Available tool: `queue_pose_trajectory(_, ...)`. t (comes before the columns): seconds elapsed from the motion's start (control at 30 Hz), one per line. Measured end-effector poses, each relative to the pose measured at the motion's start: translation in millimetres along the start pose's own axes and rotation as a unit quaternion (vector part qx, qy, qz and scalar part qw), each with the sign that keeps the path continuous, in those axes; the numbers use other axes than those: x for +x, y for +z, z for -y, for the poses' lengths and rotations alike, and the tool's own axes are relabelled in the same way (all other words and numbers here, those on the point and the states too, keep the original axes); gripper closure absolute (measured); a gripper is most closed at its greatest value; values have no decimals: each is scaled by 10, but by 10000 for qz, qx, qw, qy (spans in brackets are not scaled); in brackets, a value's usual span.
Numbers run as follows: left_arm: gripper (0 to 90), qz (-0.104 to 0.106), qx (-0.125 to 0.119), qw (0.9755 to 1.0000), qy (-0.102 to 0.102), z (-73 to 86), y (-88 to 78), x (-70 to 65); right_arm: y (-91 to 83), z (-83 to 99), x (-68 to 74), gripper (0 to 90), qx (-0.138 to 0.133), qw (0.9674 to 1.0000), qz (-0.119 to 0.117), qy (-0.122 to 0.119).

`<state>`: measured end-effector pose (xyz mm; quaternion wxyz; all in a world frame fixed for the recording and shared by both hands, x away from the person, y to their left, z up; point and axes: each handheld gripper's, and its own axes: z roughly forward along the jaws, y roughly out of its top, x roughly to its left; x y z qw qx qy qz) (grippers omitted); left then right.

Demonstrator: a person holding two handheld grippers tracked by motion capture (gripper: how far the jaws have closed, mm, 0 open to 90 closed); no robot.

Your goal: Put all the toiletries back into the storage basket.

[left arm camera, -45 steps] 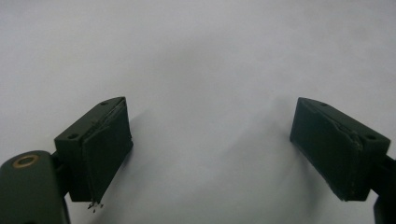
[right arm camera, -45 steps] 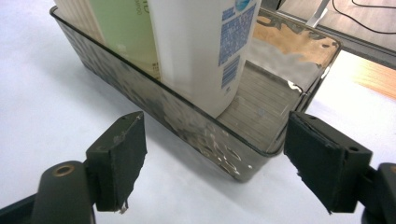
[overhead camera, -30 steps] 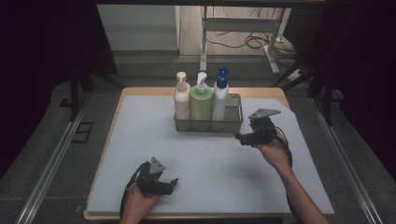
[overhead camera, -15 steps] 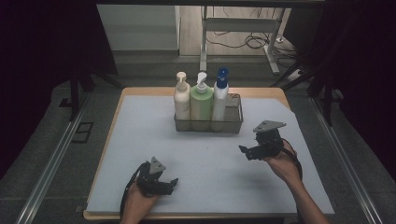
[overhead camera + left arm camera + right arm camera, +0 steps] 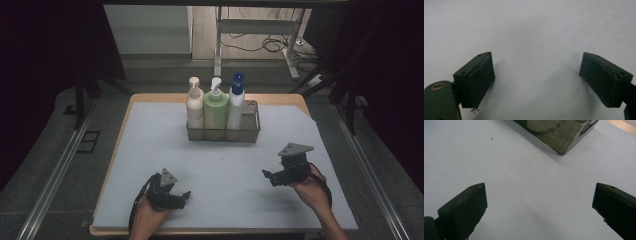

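A wire basket (image 5: 251, 132) stands at the back middle of the white mat (image 5: 150, 140). It holds a cream pump bottle (image 5: 194, 107), a green pump bottle (image 5: 215, 112) and a white bottle with a blue pump (image 5: 235, 102). My right gripper (image 5: 267, 175) hovers at the near right, pointing left; in the right gripper view the right gripper (image 5: 540, 202) is open over bare mat, with a basket corner (image 5: 564, 135) ahead. Its jaws have just been opening, with nothing between them. At the near left my left gripper (image 5: 184, 195) rests low, and the left gripper (image 5: 536, 72) is open and empty.
The mat lies on a wooden table (image 5: 295, 98) whose edge shows around it. Metal rails (image 5: 55, 175) run along both sides of the table. Beyond the far edge are a desk frame (image 5: 218, 45) and cables (image 5: 270, 45) on the floor.
My right gripper has drawn back from the basket's right end toward the near right of the mat and sunk lower. The left gripper has stayed where it was.
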<state>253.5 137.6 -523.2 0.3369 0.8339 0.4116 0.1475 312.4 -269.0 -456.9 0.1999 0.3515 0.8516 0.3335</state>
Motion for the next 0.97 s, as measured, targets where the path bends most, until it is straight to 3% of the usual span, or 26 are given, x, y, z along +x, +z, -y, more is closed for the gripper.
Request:
queue_pose_trajectory(0.57, 123, -1, -5, 10000, -4, 1, 0, -1, 204, 568, 62, 0, 167, 9994, -112, 275)
queue_pose_trajectory(0.83, 123, -4, -3, 10000, 1, 1, 0, -2, 262, 649, 26, 0, 195, 9983, -244, 495)
queue_pose_trajectory(0.97, 122, -5, 4, 10000, 5, 1, 1, -2, 263, 654, 27, 0, 178, 9984, -242, 486)
